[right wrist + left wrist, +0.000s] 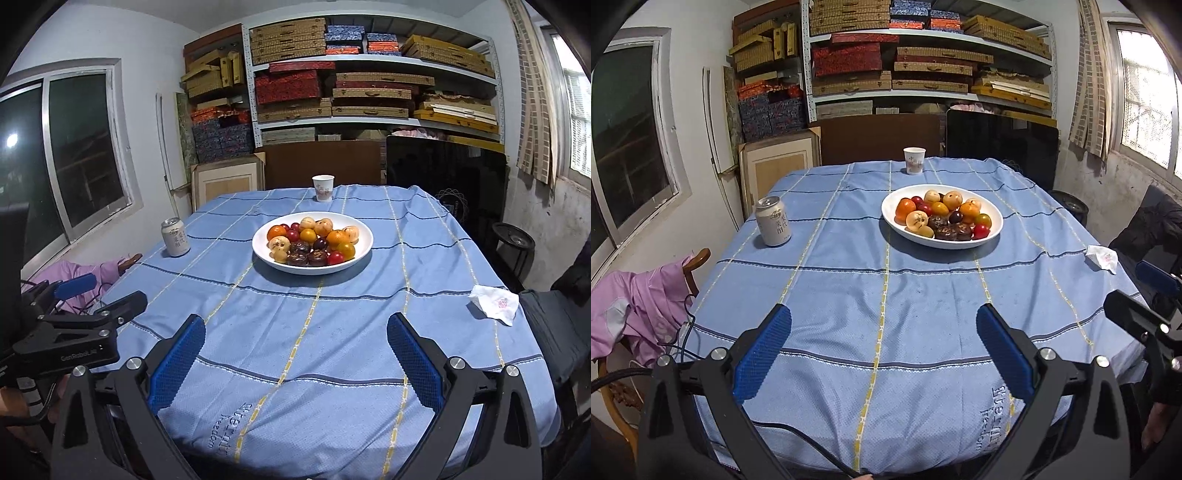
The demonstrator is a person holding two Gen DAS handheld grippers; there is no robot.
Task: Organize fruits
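Fruits (313,242) noted heaped in one white oval plate (364,245), mid-table. Nearest the cameras: left gripper (884,349) and right gripper (295,350), both with jaws spread wide, blue pads clear of everything, nothing held, poised over the near edge of the blue tablecloth (332,332). Plate lies straight ahead and well apart from both; its long axis runs crosswise to the approach. In the left view it sits slightly right of centre, in the right view about centred, so neither hand is clearly nearer. Beyond it, a paper cup (323,187); a can (175,237) far left, a crumpled tissue (495,303) right
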